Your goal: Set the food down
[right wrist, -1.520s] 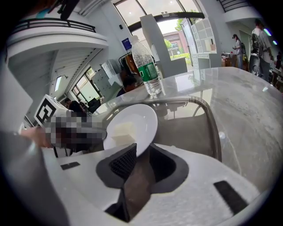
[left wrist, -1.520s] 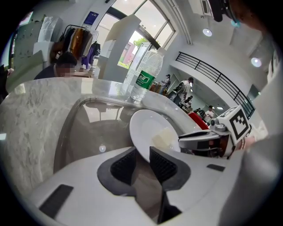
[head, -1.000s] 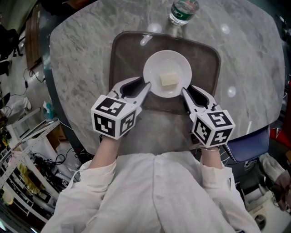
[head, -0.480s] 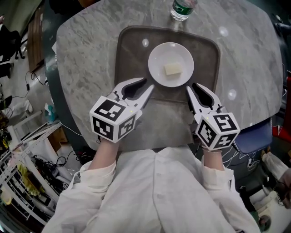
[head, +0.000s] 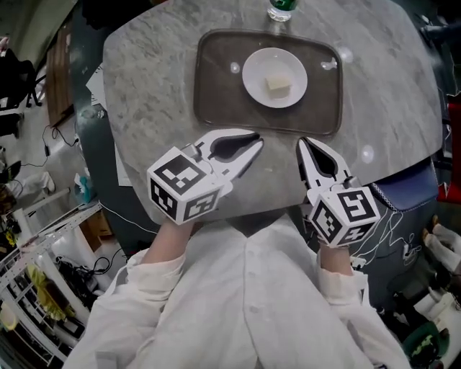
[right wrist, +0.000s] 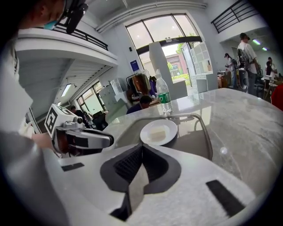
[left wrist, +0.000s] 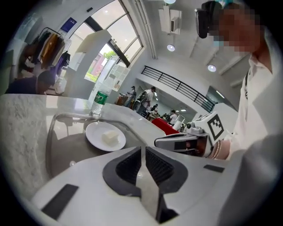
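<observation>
A pale block of food point(head: 278, 84) lies on a white plate point(head: 256, 76), which rests on a dark tray point(head: 216, 94) on the marble table. Both grippers hover near the table's front edge, well short of the tray. My left gripper point(head: 256, 144) is shut with nothing in it. My right gripper point(head: 301, 144) has just been closing and is shut, empty too. The left gripper view shows its pads point(left wrist: 132, 165) together, with the food point(left wrist: 110, 137) beyond them. In the right gripper view the pads point(right wrist: 128, 165) meet below the plate point(right wrist: 170, 126).
A water bottle point(head: 281, 9) with a green label stands just behind the tray. The round marble table point(head: 151, 72) drops off at its front edge under my grippers. A blue chair seat point(head: 403, 198) sits lower right. People stand far off in the hall.
Both grippers have drawn back from the plate's sides toward me and risen off the tray. The plate with the food stays on the tray.
</observation>
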Action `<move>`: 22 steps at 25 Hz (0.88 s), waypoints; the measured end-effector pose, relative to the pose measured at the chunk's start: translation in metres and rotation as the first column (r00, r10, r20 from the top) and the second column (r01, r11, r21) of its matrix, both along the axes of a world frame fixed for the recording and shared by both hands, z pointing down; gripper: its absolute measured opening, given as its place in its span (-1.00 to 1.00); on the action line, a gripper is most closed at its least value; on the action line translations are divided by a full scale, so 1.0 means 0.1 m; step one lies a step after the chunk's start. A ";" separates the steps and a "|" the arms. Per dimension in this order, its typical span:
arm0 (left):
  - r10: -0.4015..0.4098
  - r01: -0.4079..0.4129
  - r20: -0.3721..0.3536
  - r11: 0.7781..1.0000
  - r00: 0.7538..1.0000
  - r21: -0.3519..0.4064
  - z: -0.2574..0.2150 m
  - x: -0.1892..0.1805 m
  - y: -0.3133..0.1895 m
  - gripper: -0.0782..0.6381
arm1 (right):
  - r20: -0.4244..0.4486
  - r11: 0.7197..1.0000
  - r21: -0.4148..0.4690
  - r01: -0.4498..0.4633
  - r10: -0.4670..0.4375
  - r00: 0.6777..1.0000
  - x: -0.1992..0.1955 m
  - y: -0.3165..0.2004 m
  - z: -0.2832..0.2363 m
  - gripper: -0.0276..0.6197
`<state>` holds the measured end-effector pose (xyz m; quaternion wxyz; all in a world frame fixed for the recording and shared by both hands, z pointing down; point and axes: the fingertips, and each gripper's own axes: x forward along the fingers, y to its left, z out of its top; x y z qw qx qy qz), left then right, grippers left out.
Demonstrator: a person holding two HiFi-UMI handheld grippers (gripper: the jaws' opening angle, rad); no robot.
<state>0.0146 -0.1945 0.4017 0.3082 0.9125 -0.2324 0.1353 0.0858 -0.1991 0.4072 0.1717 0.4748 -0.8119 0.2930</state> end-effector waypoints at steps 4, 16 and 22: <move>0.048 -0.047 -0.069 0.999 0.996 0.014 -0.15 0.03 0.29 -0.70 | 0.002 0.999 0.036 -0.010 0.010 1.000 -0.07 0.36 -0.12 -0.91; 0.028 -0.035 -0.188 0.999 0.982 -0.034 -0.40 -0.22 1.12 -0.72 | -0.009 0.993 0.117 0.032 -0.032 0.999 -0.28 1.00 -0.51 -0.91; -0.032 0.034 -0.184 0.999 0.983 0.012 -0.56 -0.24 1.09 -0.72 | 0.016 0.983 0.140 0.118 -0.121 0.993 -0.36 1.02 -0.64 -0.91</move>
